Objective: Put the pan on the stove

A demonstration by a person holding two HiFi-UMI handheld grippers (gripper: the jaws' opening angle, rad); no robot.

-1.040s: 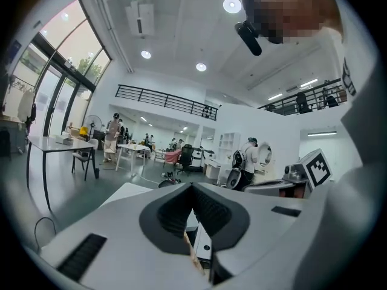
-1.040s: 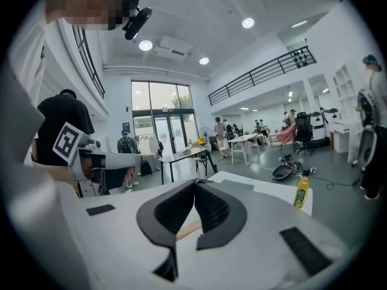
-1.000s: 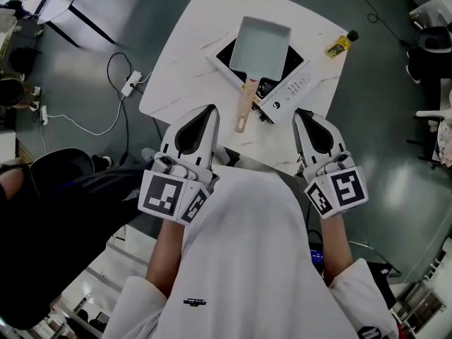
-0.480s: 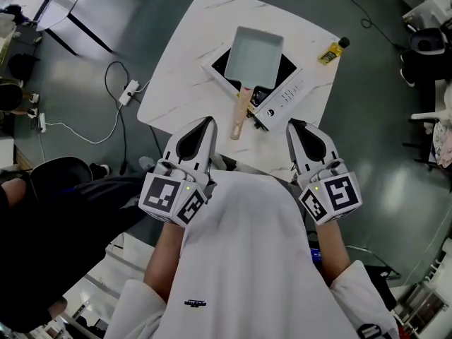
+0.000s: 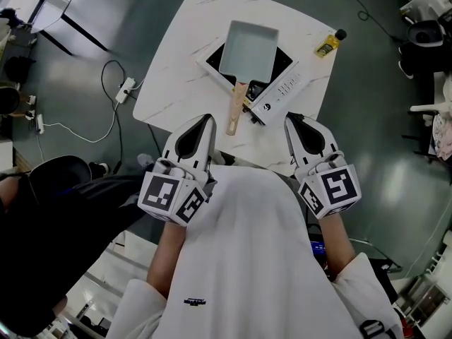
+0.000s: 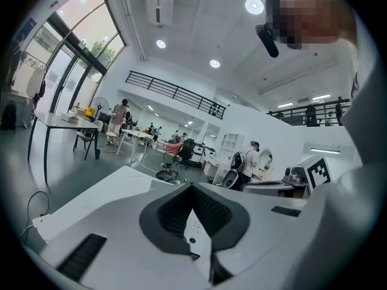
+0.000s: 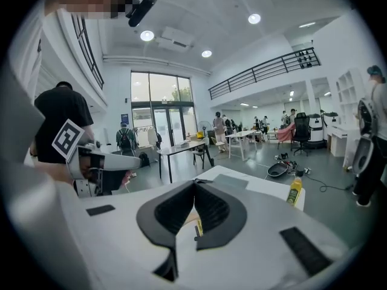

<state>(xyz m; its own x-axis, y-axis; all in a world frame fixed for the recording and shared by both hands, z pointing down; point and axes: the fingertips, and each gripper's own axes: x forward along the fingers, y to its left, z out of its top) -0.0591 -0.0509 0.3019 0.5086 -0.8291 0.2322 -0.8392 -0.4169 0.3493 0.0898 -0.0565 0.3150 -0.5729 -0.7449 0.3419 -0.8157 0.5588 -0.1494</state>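
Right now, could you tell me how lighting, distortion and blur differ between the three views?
Head view: evenly lit and sharp on the pan and stove. Left gripper view: heavy fisheye bending, dark round border, glaring ceiling lamp. Right gripper view: same fisheye, bright window.

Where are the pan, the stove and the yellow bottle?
pan [image 5: 248, 48]: head view, on its grey inside floor.
stove [image 5: 283, 90]: head view, on its white control strip.
yellow bottle [image 5: 325, 46]: head view, on its yellow body.
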